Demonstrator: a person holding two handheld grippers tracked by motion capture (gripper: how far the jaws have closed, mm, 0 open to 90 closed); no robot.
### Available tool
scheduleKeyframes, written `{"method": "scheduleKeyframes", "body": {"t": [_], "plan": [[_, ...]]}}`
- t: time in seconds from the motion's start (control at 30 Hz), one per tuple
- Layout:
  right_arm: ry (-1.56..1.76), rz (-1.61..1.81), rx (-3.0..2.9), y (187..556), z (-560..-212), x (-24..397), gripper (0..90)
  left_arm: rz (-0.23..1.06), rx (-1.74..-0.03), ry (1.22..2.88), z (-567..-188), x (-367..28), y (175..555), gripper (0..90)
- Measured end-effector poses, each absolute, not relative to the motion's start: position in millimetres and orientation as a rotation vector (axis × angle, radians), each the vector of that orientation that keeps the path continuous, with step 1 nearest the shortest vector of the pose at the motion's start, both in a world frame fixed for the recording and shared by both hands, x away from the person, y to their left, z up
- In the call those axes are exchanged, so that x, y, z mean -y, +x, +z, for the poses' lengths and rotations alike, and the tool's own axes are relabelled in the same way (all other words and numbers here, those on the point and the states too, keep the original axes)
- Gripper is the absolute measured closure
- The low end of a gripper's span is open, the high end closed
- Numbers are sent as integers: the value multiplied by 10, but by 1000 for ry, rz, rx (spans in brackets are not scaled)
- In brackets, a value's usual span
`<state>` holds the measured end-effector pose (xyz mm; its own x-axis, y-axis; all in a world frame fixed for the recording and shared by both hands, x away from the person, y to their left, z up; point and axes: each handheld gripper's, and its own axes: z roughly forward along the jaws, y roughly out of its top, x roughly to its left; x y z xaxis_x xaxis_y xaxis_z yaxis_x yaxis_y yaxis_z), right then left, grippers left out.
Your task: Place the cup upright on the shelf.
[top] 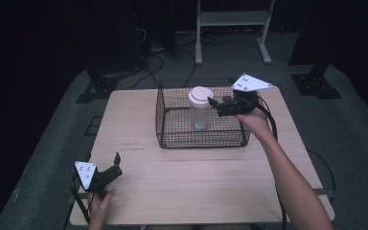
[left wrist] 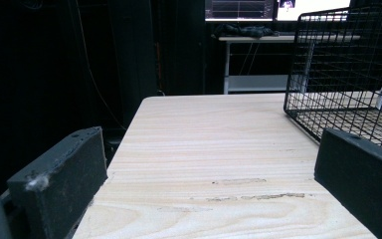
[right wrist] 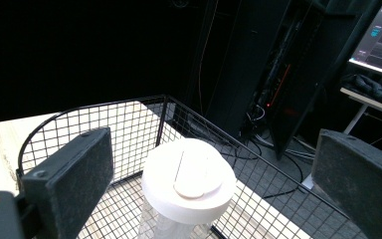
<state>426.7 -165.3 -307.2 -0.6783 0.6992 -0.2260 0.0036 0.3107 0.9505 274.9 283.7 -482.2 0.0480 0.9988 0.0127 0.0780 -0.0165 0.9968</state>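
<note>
Clear plastic cup (top: 201, 111) with a white lid (right wrist: 189, 179) stands upright inside the black wire basket (top: 172, 136) at the far middle of the wooden desk (top: 196, 191). Right tool (top: 214, 106) hovers just beside the lid, jaws spread wide and holding nothing. Left tool (top: 116, 164) rests near the desk's front left corner, jaws wide, empty.

Pale matt wooden table (left wrist: 214, 144) with visible grain; black thin-wire metal mesh basket (top: 172, 136); clear smooth plastic cup (top: 201, 117) under a white matt plastic lid (right wrist: 189, 181); gripper jaws faced with rough black foam
</note>
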Motion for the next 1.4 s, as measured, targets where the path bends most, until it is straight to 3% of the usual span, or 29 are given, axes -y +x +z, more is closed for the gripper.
{"method": "scheduleKeyframes", "body": {"t": [0.33, 1.4], "plan": [[621, 1420, -1931, 4128, -3035, 1814, 24, 1149, -1225, 1302, -4822, -2835, 2749, 0], [706, 1396, -1926, 3801, -3400, 2314, 24, 1153, -1226, 1305, -4821, -2828, 2749, 0]]}}
